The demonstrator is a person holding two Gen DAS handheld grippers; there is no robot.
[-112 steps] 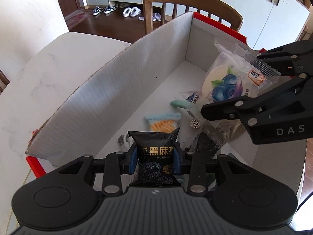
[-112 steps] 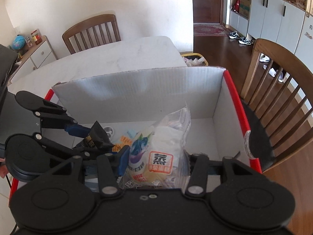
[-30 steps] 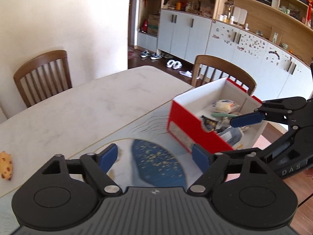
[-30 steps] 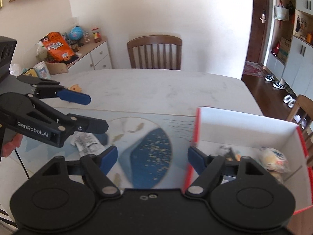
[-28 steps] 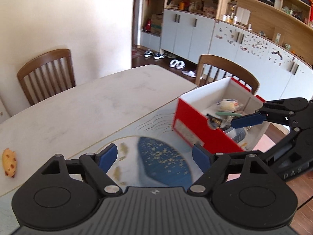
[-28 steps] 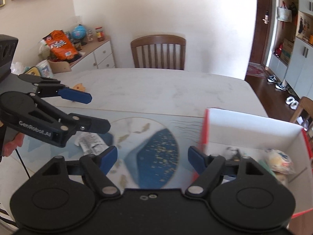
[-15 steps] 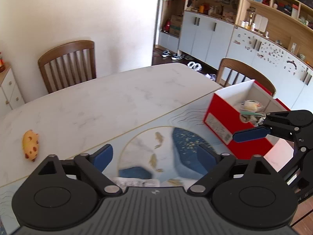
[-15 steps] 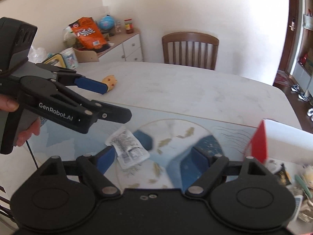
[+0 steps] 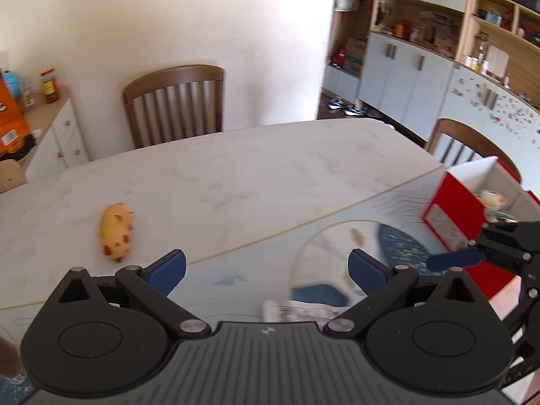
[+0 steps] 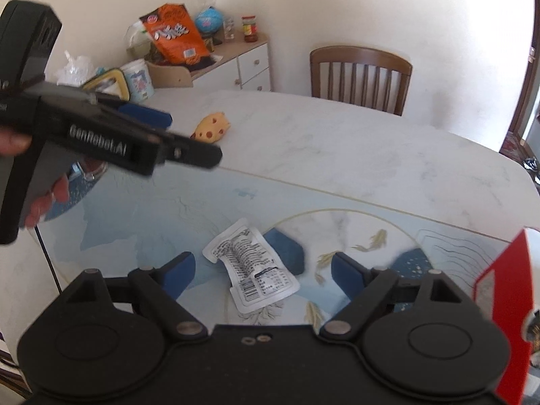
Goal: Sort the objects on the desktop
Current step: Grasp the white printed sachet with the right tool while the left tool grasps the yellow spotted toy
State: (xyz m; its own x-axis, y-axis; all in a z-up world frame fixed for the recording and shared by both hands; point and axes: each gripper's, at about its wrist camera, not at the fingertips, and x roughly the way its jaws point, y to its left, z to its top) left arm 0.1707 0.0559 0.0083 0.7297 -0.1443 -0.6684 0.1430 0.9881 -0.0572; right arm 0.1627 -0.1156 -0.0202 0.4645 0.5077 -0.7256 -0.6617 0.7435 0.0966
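Note:
A white printed packet (image 10: 251,270) lies flat on the blue placemat (image 10: 168,216), between and just ahead of my open right gripper (image 10: 261,270). Its top edge also shows in the left wrist view (image 9: 300,310). A yellow spotted toy (image 9: 114,233) lies on the marble table (image 9: 236,175); it also shows in the right wrist view (image 10: 211,128). My left gripper (image 9: 266,265) is open and empty, up at the left of the mat in the right wrist view (image 10: 162,138). The red-and-white box (image 9: 472,202) with snack packets stands at the right.
Wooden chairs (image 9: 175,104) stand at the far side and by the box. A white sideboard (image 10: 236,64) with an orange bag and jars stands beyond the table's left end. A glass (image 10: 91,168) stands on the mat under the left gripper.
Both grippers let go of their snack packets in the box, opened and swung left away from it. The white packet and the yellow toy have come into view.

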